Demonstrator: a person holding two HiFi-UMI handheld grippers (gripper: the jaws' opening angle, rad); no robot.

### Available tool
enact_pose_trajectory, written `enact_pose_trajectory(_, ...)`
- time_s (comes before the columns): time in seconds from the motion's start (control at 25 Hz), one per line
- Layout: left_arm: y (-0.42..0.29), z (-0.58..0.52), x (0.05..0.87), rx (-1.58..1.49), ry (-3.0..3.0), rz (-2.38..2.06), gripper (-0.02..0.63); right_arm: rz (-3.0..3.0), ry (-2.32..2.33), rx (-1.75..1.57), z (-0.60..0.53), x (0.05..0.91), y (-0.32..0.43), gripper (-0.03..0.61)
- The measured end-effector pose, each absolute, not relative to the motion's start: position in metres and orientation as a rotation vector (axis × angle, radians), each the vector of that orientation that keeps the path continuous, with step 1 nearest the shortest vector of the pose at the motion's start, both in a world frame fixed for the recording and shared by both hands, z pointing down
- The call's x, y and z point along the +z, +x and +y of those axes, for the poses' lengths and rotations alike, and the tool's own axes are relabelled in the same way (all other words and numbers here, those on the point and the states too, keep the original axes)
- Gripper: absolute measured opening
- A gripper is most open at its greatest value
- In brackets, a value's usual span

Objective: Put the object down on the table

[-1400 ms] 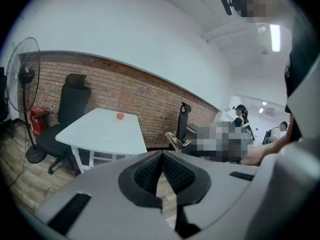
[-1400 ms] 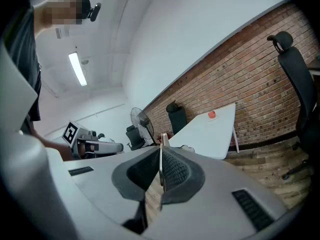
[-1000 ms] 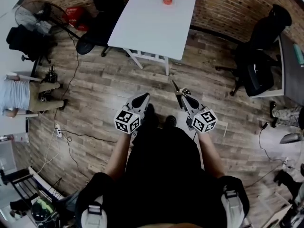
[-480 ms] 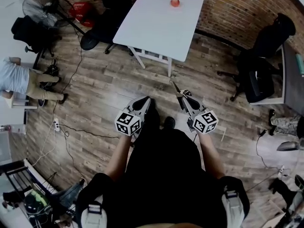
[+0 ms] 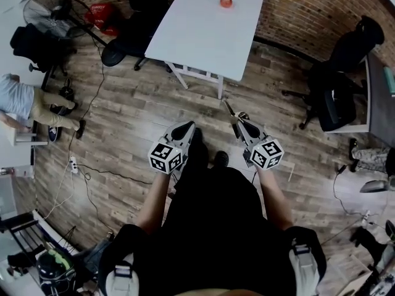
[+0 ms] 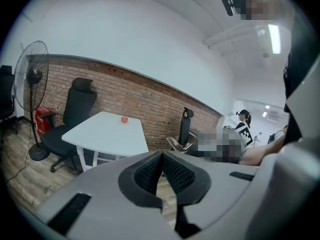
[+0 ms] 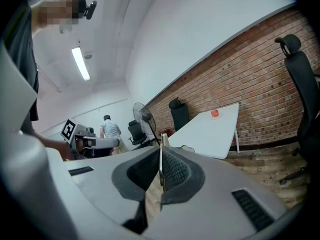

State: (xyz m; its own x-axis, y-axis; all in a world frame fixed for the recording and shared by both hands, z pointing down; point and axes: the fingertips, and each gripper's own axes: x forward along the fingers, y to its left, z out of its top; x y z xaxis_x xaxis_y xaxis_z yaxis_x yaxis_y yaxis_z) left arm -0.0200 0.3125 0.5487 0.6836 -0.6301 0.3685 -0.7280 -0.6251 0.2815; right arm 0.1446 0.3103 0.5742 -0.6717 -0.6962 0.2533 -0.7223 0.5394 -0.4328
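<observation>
A white table (image 5: 203,36) stands ahead of me on the wood floor, with a small red object (image 5: 226,2) near its far edge. My right gripper (image 5: 237,123) is held in front of my body, well short of the table. It is shut on a thin flat metal tool (image 5: 228,110) that juts forward past the tips, and this tool (image 7: 161,154) stands edge-on between the pads. My left gripper (image 5: 187,127) hangs level beside it, shut with nothing in it (image 6: 162,156). The table (image 6: 107,134) and red object (image 6: 124,119) lie far ahead.
Black office chairs stand left of the table (image 5: 133,36) and at the right (image 5: 336,73). A floor fan (image 5: 49,14) is at the far left. A person (image 5: 24,103) crouches at the left edge. Cables (image 5: 80,171) trail over the floor. A brick wall (image 5: 308,11) runs behind the table.
Both grippers keep nearly the same pose and hold. The view has shifted a little, and the crouching person at the left has moved.
</observation>
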Motion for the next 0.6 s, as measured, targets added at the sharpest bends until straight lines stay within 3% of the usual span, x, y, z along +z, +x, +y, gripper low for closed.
enact_pose_trajectory(0.6,-0.041,0.259,0.557,0.321,2.472,-1.01,0.02,-2.68,1.22,0.769,0.257,0.574,0.108,0.002)
